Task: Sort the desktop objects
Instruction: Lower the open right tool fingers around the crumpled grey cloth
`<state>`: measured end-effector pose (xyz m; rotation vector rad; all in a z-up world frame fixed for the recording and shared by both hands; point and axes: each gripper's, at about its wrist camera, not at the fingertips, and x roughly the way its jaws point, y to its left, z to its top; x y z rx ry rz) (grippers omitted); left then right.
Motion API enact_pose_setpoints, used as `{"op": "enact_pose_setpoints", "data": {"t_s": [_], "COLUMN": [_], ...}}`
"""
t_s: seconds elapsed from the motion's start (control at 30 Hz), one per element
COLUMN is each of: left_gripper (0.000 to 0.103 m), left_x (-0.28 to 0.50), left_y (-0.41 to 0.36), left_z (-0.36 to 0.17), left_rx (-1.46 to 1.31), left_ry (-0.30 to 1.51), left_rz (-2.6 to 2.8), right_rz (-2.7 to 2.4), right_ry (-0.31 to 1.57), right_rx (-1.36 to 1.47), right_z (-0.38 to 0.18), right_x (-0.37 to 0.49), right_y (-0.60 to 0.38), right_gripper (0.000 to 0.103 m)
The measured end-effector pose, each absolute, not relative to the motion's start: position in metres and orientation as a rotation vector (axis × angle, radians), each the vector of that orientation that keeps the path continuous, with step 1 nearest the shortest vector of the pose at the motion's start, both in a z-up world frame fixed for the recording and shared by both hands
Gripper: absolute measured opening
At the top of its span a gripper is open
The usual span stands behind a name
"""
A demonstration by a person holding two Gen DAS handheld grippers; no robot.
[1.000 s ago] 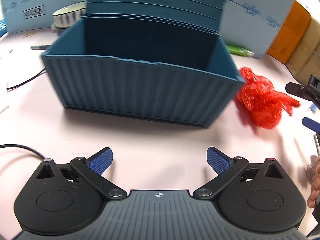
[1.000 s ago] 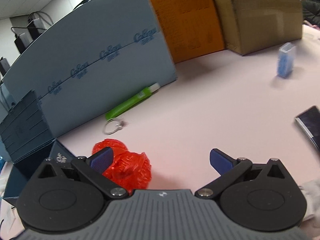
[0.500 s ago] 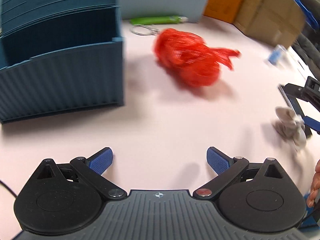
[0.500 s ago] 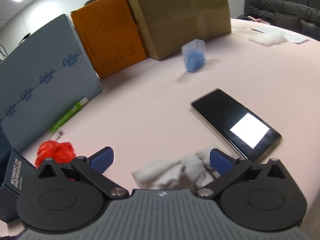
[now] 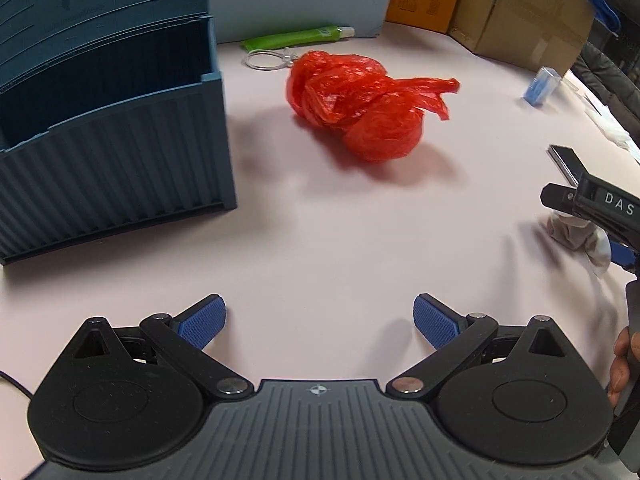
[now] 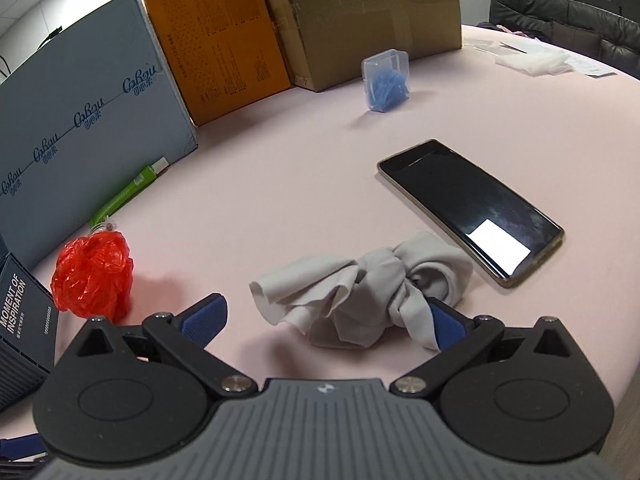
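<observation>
Two grippers, both w/ jaws spread wide, nothing held. Blue storage bin sits far left of left gripper; red plastic bag far, slightly right of it, well apart. Grey cloth lies crumpled right betw. right gripper fingers, long axis left-right, touching right pad. Right hand clearly nearer; phone just beyond.

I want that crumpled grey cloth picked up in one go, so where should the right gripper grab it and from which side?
Grip the grey cloth at its knotted middle, the thickest bunch. Probably come straight down from the near side, where the right gripper sits with jaws open, and avoid the phone lying close beyond.
</observation>
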<state>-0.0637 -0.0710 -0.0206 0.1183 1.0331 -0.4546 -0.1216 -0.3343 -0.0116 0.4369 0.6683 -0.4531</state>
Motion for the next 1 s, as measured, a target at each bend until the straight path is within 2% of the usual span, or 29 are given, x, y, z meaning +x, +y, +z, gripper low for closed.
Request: {"op": "enact_pose_setpoints", "data": {"t_s": [0.63,1.0], "left_gripper": [0.101,0.101], "left_x": [-0.022,-0.017], "left_y": [-0.026,-0.017], "left_z": [-0.014,-0.01], "left_rx": [-0.05,-0.081], "left_ry": [0.983,0.958], "left_rz": [-0.167,-0.117], "right_rz": [-0.367,-0.381], "right_ry": [0.769,0.831], "right_rx": [0.204,0.093], "right_z": [-0.016,-0.018], "right_x": [-0.012,0.012], "right_y": [-0.318,-0.31], "right_gripper": [0.103,0.103]}}
